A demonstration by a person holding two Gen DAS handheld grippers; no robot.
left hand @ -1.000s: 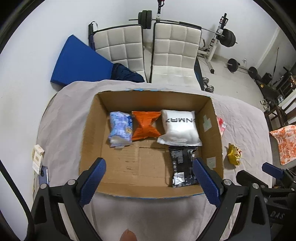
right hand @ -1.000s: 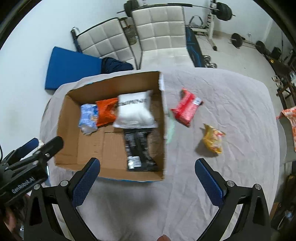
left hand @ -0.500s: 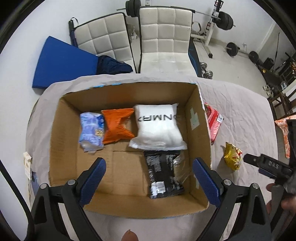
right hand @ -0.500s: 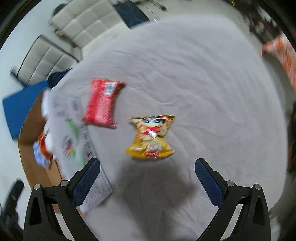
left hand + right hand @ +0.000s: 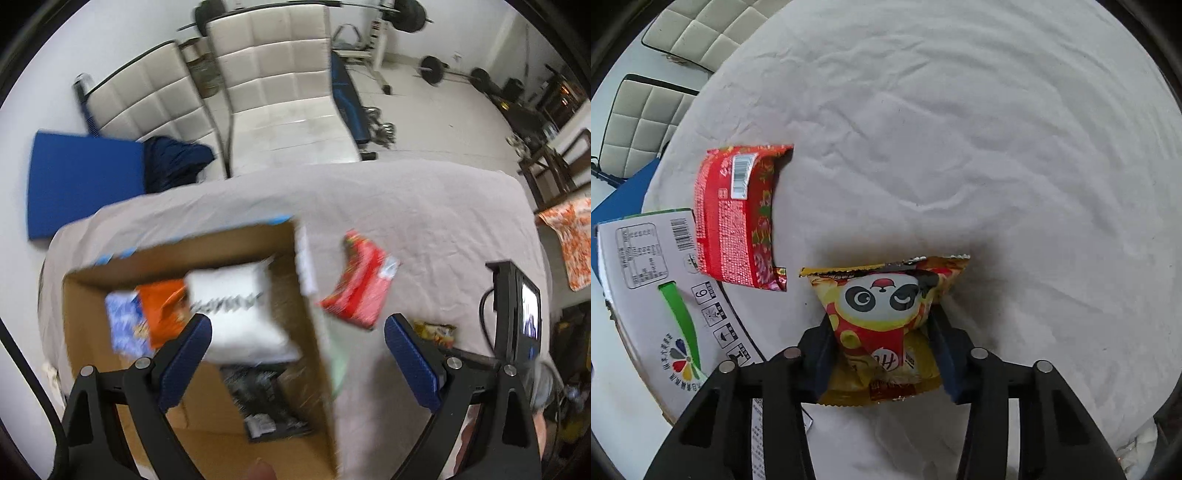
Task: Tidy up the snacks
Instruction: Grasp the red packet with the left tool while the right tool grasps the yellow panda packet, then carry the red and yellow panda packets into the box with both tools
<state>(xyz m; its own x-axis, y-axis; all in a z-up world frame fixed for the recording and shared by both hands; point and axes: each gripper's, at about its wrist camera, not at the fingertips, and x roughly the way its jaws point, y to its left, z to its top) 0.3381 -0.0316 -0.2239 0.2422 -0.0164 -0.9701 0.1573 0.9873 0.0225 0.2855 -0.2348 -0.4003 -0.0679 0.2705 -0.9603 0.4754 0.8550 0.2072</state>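
Right gripper (image 5: 882,350) has its two blue-padded fingers pressed against the sides of a yellow panda snack bag (image 5: 886,317), which lies between them on the grey tablecloth (image 5: 960,147); the bag's crimped top edge points away from the claw. Just left of and beyond that claw lies a red snack packet (image 5: 735,218), flat on the cloth with its barcode up, and its near left corner touches or overlaps the printed white outer wall of the cardboard box (image 5: 657,295). Past the packet the cloth is bare and creased up to the far edge, where two white quilted chairs (image 5: 646,122) show.

Left gripper (image 5: 295,354) hangs wide open over the right wall of the cardboard box (image 5: 306,332), nothing between its fingers. Under and left of it, inside the box, lie a black packet (image 5: 266,398), then a white pillow bag (image 5: 240,314), an orange bag (image 5: 162,306) and a blue bag (image 5: 125,325); this view is blurred. Right of this claw sit the red snack packet (image 5: 358,291) and a sliver of the yellow bag (image 5: 436,332), with the other gripper's screen (image 5: 528,314) beyond. Farther off stand the chairs (image 5: 288,96), a blue mat (image 5: 81,181) and barbell weights (image 5: 432,70)
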